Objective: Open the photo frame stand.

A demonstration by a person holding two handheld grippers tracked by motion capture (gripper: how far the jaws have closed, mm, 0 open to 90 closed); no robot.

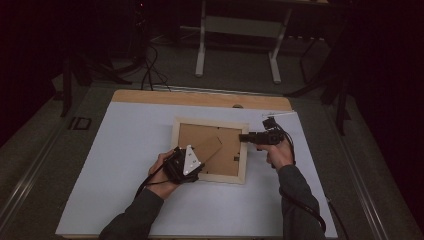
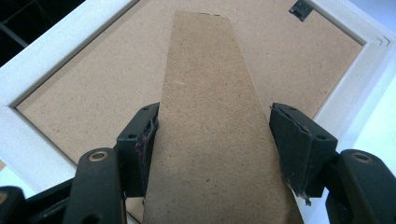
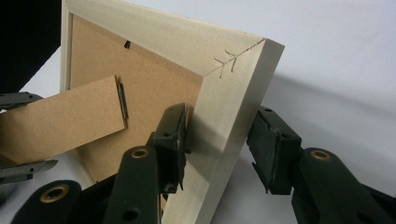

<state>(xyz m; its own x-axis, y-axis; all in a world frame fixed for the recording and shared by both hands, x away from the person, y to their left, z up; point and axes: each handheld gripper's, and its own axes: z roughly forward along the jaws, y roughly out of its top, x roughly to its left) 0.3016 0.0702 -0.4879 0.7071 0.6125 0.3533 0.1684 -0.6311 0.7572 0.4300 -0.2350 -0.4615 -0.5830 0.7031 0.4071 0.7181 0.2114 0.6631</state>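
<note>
left tongs (image 2: pixel 212 140) astride stand (image 2: pixel 210 116) | right tongs (image 3: pixel 219 149) straddle frame rail (image 3: pixel 224 121) (outer gap)

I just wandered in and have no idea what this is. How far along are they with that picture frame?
Done: the frame lies face down on the white sheet, its cardboard stand swung out from the backing board.
In hand: the left gripper straddles the stand, one jaw touching, the other apart. The right gripper brackets the frame's side rail, one pad against it.
Left, probably: standing the frame upright on that stand.
</note>
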